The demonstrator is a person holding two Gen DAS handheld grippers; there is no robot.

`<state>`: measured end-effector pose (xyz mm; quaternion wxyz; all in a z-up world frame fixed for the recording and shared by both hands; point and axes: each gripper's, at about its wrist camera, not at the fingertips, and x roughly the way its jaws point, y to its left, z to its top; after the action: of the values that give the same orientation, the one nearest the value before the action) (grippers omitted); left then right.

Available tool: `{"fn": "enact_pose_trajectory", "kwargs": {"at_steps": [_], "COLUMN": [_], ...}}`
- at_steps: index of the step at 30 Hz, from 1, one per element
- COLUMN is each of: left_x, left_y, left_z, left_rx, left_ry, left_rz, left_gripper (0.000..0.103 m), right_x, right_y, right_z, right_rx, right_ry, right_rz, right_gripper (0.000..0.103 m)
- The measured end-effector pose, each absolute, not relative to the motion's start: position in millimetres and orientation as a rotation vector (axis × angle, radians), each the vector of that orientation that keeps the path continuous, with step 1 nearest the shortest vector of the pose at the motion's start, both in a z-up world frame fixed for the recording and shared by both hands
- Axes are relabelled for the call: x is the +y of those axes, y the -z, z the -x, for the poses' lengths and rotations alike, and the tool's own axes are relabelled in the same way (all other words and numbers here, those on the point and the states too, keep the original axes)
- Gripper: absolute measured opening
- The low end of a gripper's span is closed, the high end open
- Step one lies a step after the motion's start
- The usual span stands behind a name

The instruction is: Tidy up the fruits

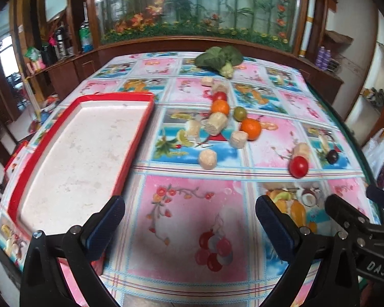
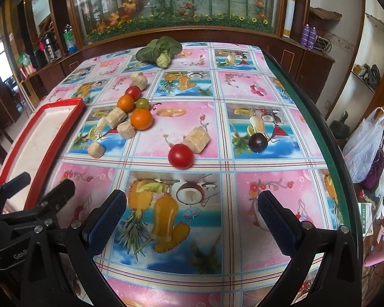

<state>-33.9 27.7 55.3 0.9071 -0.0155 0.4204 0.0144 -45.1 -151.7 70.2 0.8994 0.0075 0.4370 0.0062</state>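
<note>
Nearest the lens in the left wrist view, the left gripper (image 1: 189, 220) has its two blue-padded fingers (image 1: 106, 226) spread wide, holding nothing, hovering over a pink panel of the patterned cloth on the counter (image 1: 192, 230); the left finger sits over the near corner of the red tray (image 1: 138, 140), though whether it touches the rim cannot be told; the tray's white floor is bare. At the right edge of that view part of the other tool shows.

In the right wrist view the right gripper (image 2: 192, 217) is likewise spread wide and empty; its fingers (image 2: 276, 220) frame a printed pineapple-and-coconut panel, clear of any fruit.

The fruit lies loose on the cloth, outside the tray; closest to the right gripper is a red tomato (image 2: 180, 156), touching a pale cut chunk (image 2: 198, 139); a dark plum (image 2: 258, 142) rests apart to the right. Further back and left, beside the tray's far end, a cluster: a large orange (image 2: 141, 119), a smaller orange (image 2: 125, 102), a green tomato (image 2: 142, 103), a second red tomato (image 2: 132, 92) and several more pale chunks (image 2: 120, 121) crowded together. A leafy green vegetable (image 2: 160, 51) lies at the far edge of the counter; behind it stands a glass-fronted wooden cabinet (image 2: 176, 2) with artificial flowers.
</note>
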Motion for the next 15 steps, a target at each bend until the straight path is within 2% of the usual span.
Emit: {"fn": "enact_pose_trajectory", "kwargs": {"at_steps": [15], "left_x": [21], "left_y": [-64], "left_z": [40], "left_rx": [0.842], "left_ry": [-0.025], "left_rz": [-0.076], "left_gripper": [0.103], "right_x": [-158], "right_y": [-68], "right_z": [43], "right_rx": [0.915], "right_ry": [-0.002], "right_rz": [0.024], "right_gripper": [0.103]}}
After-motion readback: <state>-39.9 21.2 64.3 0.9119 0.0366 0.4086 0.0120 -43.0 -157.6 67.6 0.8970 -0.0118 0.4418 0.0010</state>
